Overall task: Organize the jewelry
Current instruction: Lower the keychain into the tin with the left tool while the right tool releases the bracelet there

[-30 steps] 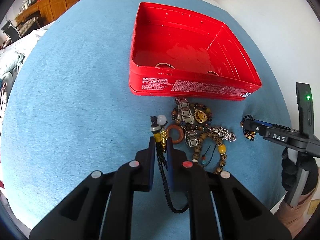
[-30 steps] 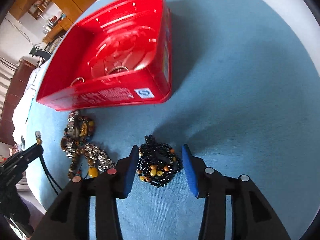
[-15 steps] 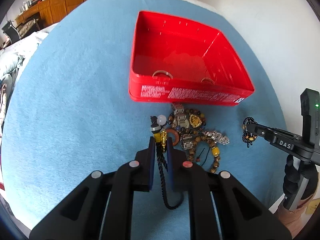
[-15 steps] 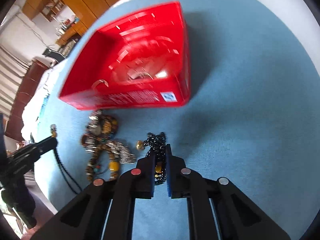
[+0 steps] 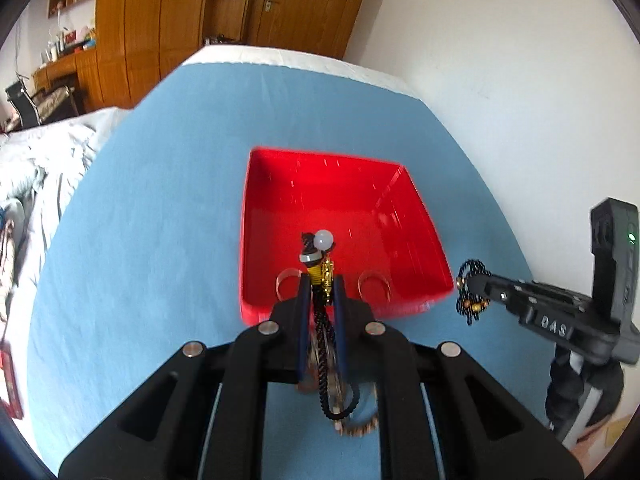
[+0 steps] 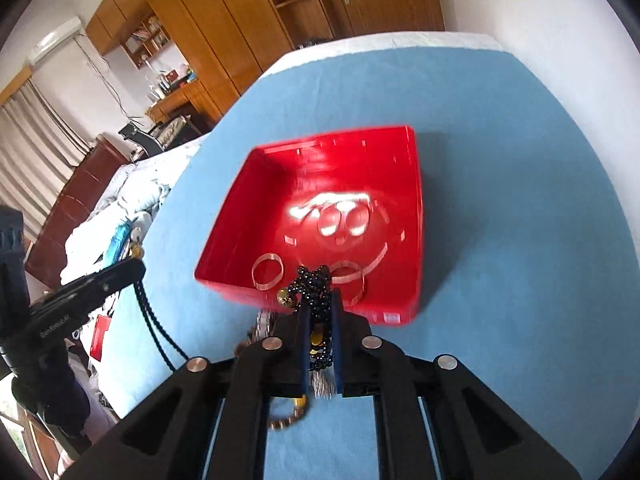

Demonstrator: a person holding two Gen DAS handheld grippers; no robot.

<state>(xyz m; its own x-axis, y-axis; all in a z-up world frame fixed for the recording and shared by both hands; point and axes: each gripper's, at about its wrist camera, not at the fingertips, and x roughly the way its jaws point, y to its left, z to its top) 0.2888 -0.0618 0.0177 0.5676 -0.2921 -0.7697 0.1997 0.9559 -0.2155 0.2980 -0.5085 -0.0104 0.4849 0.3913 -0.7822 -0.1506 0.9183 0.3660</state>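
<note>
At the far left of the right wrist view we see our left gripper (image 6: 134,266), with small pale lettering along its side that we cannot read. Its fingers are pressed nearly together on a black cord necklace (image 5: 320,304), whose white bead, silver collar and gold charm stick up past the fingertips while the braided cord hangs down in a loop between the finger arms. The necklace is lifted off the blue cloth (image 5: 160,220) and sits in line with the near wall of the red tin (image 5: 340,208).

The tin is open and stands on the cloth ahead of both grippers. Inside it, near the front wall, lie two thin metal bangles (image 6: 267,271), side by side and apart. The tin floor carries an embossed cartoon face, shining in the light. A small pale label sits on the outer front wall at the right corner; its print is too blurred for us to read.

Below the grippers, a pile of mixed bead jewelry (image 6: 286,420) lies on the cloth, mostly hidden by the finger arms.

Further right, our right gripper (image 5: 466,284) bears the white letters "DAS" on its side. Its fingers are closed tight on a black bead bracelet (image 6: 316,292) with a few amber beads, held up just before the tin's front wall.
</note>
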